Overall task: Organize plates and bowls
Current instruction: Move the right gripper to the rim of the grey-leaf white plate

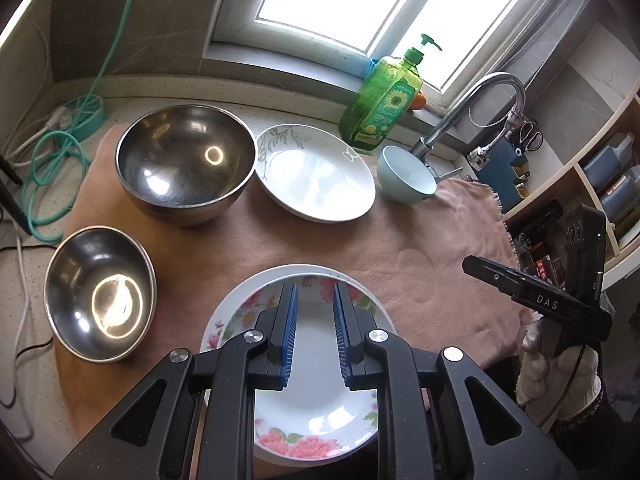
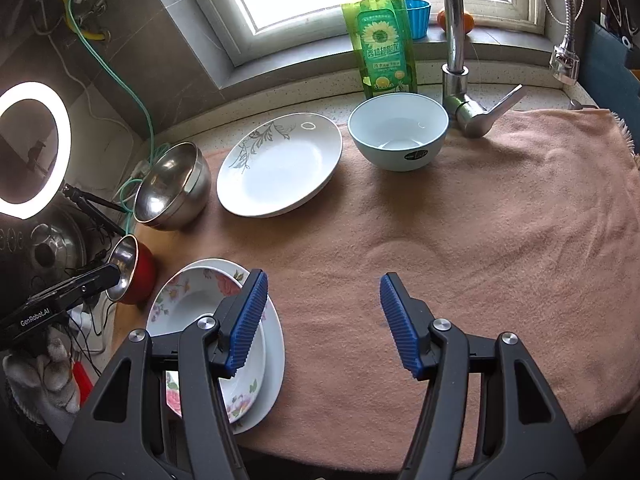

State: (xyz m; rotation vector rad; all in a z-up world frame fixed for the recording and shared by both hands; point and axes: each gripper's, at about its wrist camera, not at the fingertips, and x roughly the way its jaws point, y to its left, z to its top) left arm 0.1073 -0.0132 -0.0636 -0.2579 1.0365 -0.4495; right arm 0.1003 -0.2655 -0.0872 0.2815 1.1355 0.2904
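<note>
While the left tongs (image 1: 315, 308) are hovering narrowly parted and empty over the glossy floral plate (image 1: 316, 412), itself sitting in a plain white plate (image 2: 272, 364), the right tongs (image 2: 323, 314) are gaping wide, holding nothing. Two round steel bowls (image 1: 186, 162), a leaf-patterned plate (image 2: 280, 164) and one pale-blue bowl (image 2: 398, 130) are resting on the fuzzy pink towel (image 2: 480, 240).

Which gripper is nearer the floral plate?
Left. The left gripper hovers directly over the floral plate, fingers slightly apart. The right gripper sits wide open over the bare towel beside it, only its left finger overlapping the plate's rim.
</note>
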